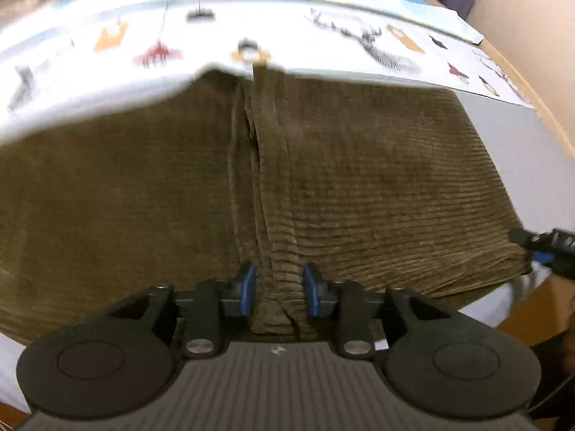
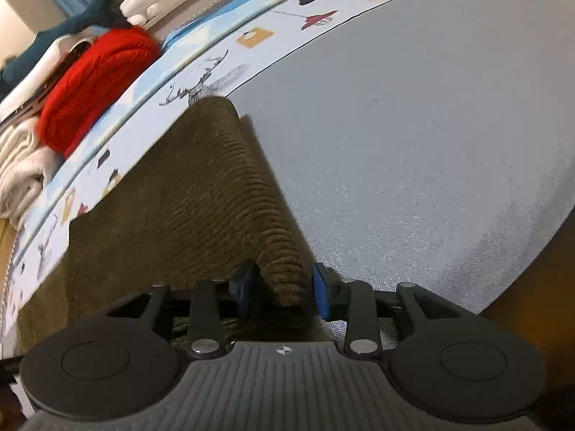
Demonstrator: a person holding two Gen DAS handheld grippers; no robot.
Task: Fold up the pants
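Observation:
Olive-brown corduroy pants [image 1: 359, 179] lie spread across the bed. My left gripper [image 1: 279, 292] is shut on a bunched ridge of the pants at their near edge. My right gripper [image 2: 284, 287] is shut on a raised fold of the pants [image 2: 201, 194] at their right edge, lifting it off the grey sheet [image 2: 413, 136]. The right gripper also shows at the far right of the left wrist view [image 1: 546, 248], at the pants' corner.
A white cover with printed pictures [image 1: 323, 36] lies beyond the pants. A red knit garment [image 2: 97, 82], cream fabric [image 2: 21, 168] and a plush shark [image 2: 82, 18] sit at the bed's far side. The bed's wooden edge [image 2: 532, 287] is at the right.

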